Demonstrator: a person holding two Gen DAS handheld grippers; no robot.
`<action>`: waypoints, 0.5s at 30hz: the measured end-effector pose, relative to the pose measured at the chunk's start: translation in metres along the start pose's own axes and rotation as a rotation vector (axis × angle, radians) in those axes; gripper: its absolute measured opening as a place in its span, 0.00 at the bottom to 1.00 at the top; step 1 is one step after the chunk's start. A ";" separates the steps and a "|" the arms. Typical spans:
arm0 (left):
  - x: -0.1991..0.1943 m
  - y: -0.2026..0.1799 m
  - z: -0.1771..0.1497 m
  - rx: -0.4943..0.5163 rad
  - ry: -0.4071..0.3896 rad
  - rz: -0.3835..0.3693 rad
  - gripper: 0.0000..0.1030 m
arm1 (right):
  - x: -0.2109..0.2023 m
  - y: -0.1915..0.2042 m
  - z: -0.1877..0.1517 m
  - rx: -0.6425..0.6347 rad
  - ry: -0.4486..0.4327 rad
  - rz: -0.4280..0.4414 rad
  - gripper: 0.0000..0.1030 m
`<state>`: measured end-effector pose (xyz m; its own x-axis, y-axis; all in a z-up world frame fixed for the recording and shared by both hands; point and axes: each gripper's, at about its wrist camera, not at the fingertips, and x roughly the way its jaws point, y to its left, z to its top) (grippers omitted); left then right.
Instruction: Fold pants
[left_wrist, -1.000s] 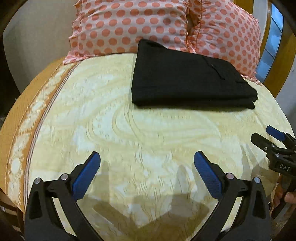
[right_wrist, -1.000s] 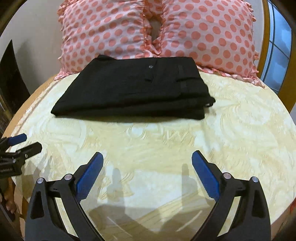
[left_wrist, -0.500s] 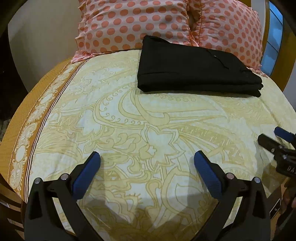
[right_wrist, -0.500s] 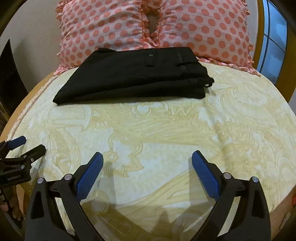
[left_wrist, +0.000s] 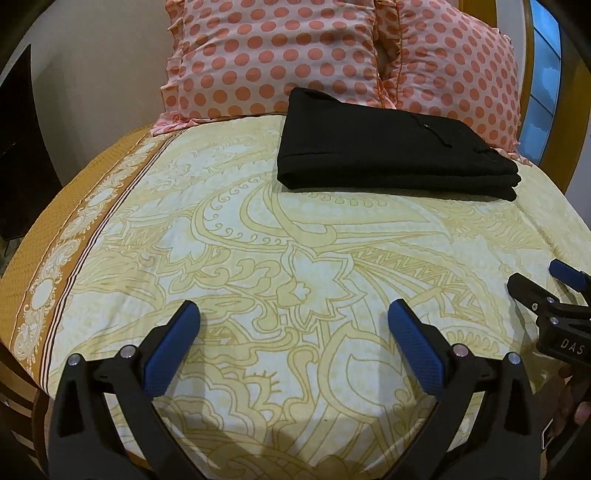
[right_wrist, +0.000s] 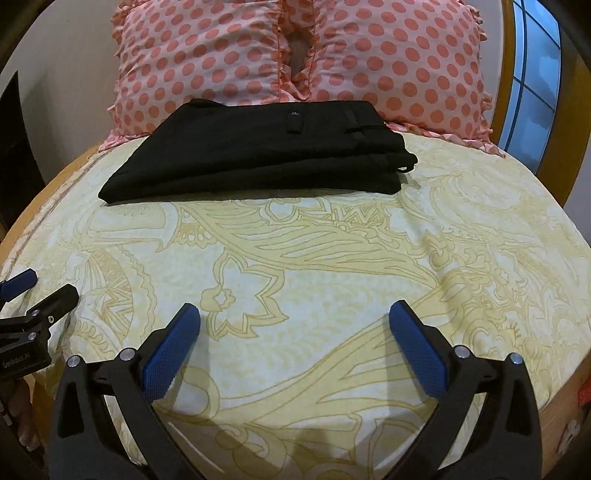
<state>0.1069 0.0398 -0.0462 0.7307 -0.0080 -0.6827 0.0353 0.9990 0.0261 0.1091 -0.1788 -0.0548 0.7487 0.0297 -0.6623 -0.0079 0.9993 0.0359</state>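
**Folded pants at head of bed**

Black pants (left_wrist: 395, 157) lie folded on the yellow patterned bedspread (left_wrist: 295, 258), touching two polka-dot pillows (right_wrist: 295, 62). Left gripper (left_wrist: 293, 321) and right gripper (right_wrist: 294, 321) hover near the bed's foot, fingers wide, empty. Window (right_wrist: 532, 74) at right.

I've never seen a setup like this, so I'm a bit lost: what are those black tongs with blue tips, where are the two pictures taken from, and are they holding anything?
They are hand-held grippers, one in each of a person's hands, each with a camera looking along its fingers. One picture comes from the left gripper, the other from the right gripper. Both stand open and hold nothing. Ahead, on the yellow patterned bedspread, lie black pants, already folded, in front of two polka-dot pillows.
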 end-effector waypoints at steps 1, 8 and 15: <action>0.000 0.000 -0.001 -0.001 -0.005 -0.001 0.98 | 0.000 0.000 0.000 0.001 -0.003 -0.001 0.99; -0.001 -0.001 -0.004 -0.002 -0.029 0.001 0.98 | -0.001 0.000 -0.002 0.002 -0.024 -0.003 0.99; -0.001 -0.001 -0.005 0.000 -0.043 0.000 0.98 | -0.001 -0.001 -0.004 0.004 -0.033 -0.006 0.99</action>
<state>0.1027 0.0389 -0.0486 0.7593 -0.0096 -0.6507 0.0352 0.9990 0.0264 0.1059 -0.1801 -0.0569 0.7700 0.0233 -0.6376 -0.0008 0.9994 0.0356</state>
